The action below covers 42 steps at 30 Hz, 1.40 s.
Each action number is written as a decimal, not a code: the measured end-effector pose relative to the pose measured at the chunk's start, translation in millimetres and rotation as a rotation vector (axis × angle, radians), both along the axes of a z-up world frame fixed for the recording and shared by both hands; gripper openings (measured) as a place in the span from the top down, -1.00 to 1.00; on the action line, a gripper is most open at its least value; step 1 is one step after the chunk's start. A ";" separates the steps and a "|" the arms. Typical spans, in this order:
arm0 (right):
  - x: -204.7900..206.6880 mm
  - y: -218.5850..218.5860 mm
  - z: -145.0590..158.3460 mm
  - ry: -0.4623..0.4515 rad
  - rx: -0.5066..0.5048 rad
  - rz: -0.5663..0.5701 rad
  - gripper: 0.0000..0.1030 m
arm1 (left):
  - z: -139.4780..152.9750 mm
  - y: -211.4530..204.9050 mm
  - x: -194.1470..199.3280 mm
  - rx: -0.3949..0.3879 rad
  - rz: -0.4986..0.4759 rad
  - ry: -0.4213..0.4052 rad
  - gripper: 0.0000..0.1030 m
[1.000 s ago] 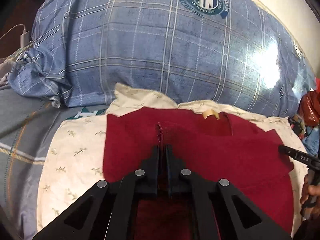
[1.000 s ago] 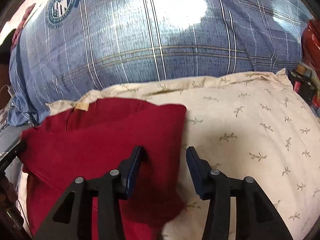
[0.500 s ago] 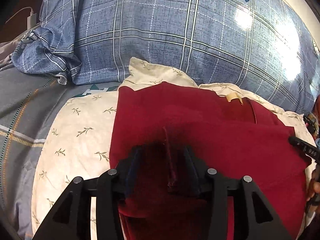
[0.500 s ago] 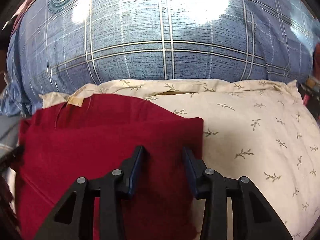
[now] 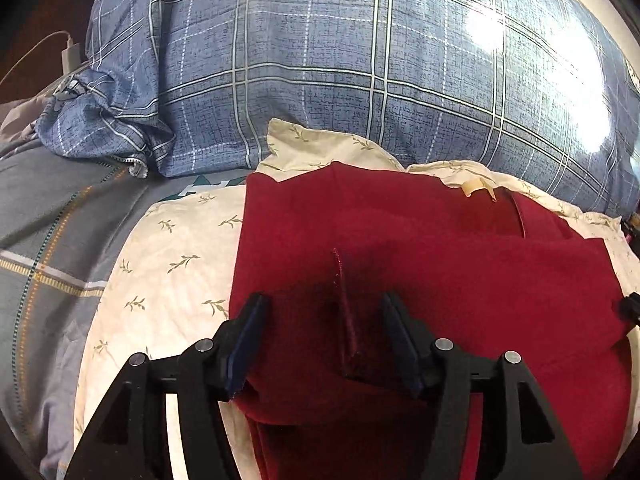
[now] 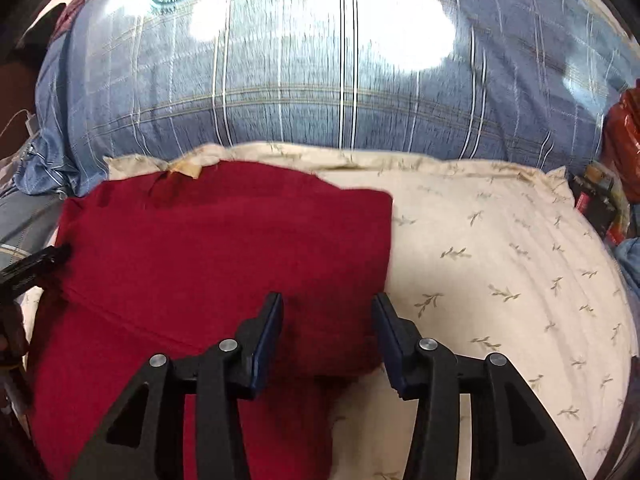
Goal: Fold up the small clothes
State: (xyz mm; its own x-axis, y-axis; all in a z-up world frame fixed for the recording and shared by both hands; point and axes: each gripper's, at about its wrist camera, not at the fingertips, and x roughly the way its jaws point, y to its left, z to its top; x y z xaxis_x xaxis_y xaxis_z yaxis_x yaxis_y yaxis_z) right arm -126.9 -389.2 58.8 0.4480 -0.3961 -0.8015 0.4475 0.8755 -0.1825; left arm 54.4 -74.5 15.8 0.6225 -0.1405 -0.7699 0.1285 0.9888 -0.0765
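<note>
Red knit, the garment (image 5: pixel 400 264) lies folded on the cream leaf-print pillow (image 5: pixel 168 256) ahead of both tools, likely so you can square its edges on a soft base. Your left gripper (image 5: pixel 324 316) stands spread, straddling a raised seam, gripping nothing. Your right gripper (image 6: pixel 328 320) is equally wide over the cloth's right edge, empty.

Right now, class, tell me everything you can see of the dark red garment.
The dark red knit-looking garment lies folded on a cream leaf-print pillow, its far edge showing a tan neck label. A raised pleat with a stitched hem stands between the left claw's open fingers. The right claw, also open, straddles the garment's right edge without gripping.
</note>
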 end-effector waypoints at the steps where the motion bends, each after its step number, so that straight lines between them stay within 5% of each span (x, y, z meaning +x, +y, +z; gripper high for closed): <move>1: -1.6 1.0 1.5 0.001 -0.010 -0.001 0.08 | 0.3 0.2 -0.3 0.001 0.000 0.000 -0.17; 7: 4.3 5.1 3.4 -0.034 0.063 0.005 0.06 | 1.2 -0.2 -1.6 0.006 0.001 -0.003 -0.19; 21: 79.6 -14.8 -43.6 0.021 0.002 -0.012 -0.07 | -2.6 -2.5 3.0 0.026 0.002 -0.005 -0.30; 30: 13.1 -1.6 -6.2 -0.033 0.006 -0.032 -0.23 | -3.2 -1.7 0.9 0.032 0.004 -0.018 -0.31; 35: -9.2 -8.2 -33.2 0.061 0.033 -0.050 -0.20 | -3.0 -1.2 -3.7 0.033 0.008 -0.031 -0.31; 42: -41.8 2.8 4.0 -0.057 0.082 -0.084 -0.24 | 5.9 8.0 -28.3 0.009 0.012 -0.029 -0.31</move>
